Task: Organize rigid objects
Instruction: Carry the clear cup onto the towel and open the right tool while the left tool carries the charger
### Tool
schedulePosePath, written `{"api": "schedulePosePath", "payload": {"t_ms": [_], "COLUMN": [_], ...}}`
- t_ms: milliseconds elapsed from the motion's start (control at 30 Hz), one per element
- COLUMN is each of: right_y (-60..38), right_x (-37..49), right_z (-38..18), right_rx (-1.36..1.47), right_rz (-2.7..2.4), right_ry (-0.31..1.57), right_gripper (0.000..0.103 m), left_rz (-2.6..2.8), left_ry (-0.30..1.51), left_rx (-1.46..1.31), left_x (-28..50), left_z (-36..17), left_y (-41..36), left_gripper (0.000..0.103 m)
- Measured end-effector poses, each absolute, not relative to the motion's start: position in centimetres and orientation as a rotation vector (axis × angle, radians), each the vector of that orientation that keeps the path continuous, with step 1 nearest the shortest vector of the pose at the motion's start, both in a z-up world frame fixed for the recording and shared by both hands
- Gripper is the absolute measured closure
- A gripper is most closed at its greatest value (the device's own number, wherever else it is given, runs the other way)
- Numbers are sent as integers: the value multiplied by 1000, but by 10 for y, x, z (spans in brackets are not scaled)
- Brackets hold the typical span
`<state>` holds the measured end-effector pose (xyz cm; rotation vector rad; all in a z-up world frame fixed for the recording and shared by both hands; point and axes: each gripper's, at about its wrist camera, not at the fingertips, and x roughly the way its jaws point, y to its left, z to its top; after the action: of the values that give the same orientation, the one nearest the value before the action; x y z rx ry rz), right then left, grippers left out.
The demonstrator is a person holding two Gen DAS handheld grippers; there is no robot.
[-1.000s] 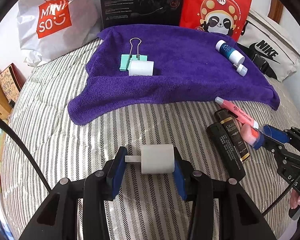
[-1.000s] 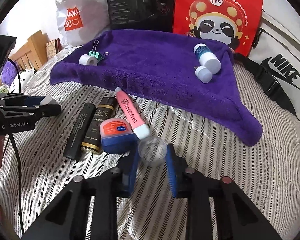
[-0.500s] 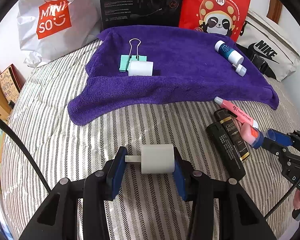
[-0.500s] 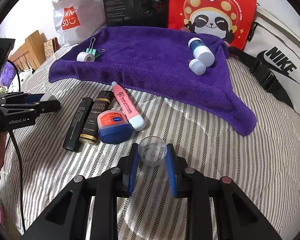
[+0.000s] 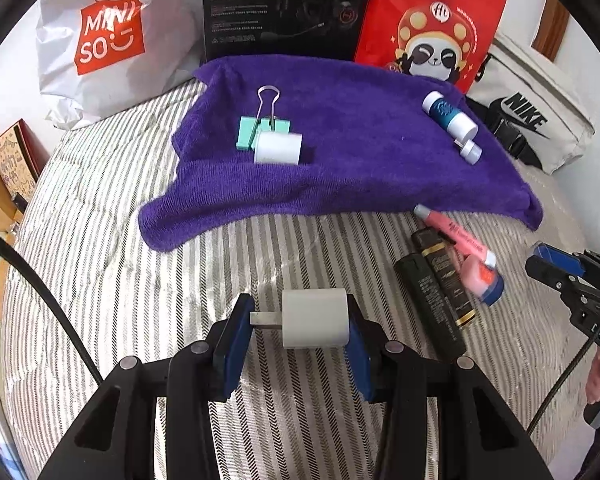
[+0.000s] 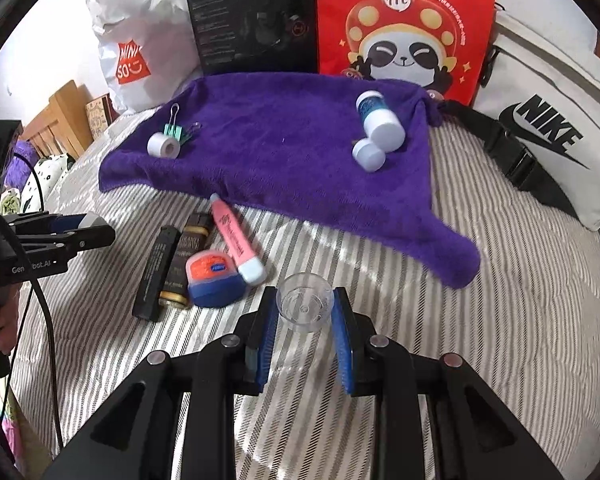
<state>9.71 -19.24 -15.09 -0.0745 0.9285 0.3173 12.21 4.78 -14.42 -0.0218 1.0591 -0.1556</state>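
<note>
My left gripper (image 5: pixel 296 326) is shut on a white plug adapter (image 5: pixel 314 323), held sideways above the striped bedding with its metal prongs pointing left. My right gripper (image 6: pixel 305 307) is shut on a small clear round jar (image 6: pixel 305 302), lifted just right of a blue and orange tin (image 6: pixel 212 276). Beside the tin lie a pink tube (image 6: pixel 236 240) and two dark slim boxes (image 6: pixel 168 268). The purple towel (image 6: pixel 284 148) holds a green binder clip (image 5: pixel 262 130), a white tape roll (image 5: pixel 278 147), a blue and white bottle (image 6: pixel 378 116) and a small white cap (image 6: pixel 368 154).
Behind the towel stand a white Miniso bag (image 5: pixel 108 40), a black box (image 5: pixel 280 4) and a red panda bag (image 5: pixel 432 28). A white Nike pouch (image 6: pixel 548 136) with a black strap lies at the right. A wooden headboard (image 6: pixel 60 120) is at the left edge.
My right gripper has lifted the clear jar off the bedding and drawn away from the tin and tube. The left gripper stays still with the adapter.
</note>
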Motion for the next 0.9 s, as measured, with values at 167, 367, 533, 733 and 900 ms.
{"api": "schedulePosePath", "payload": {"t_ms": [167, 367, 533, 733, 900], "right_y": [-198, -200, -202, -204, -201], "right_x": [107, 118, 132, 157, 185], "right_z": [-138, -124, -118, -116, -125], "right_rx": [-68, -77, -87, -84, -62], "right_rz": [319, 323, 316, 295, 291], "right_ry": [910, 878, 873, 878, 918], "right_gripper": [76, 76, 76, 76, 76], "left_rz": [-153, -158, -152, -158, -151], "left_ry": [1037, 1023, 1005, 1006, 1003], "left_rx": [-30, -48, -33, -19, -33], "left_x": [129, 139, 146, 155, 162], "left_z": [-132, -122, -115, -110, -111], "left_y": [51, 56, 58, 60, 67], "left_gripper": [61, 61, 61, 61, 62]}}
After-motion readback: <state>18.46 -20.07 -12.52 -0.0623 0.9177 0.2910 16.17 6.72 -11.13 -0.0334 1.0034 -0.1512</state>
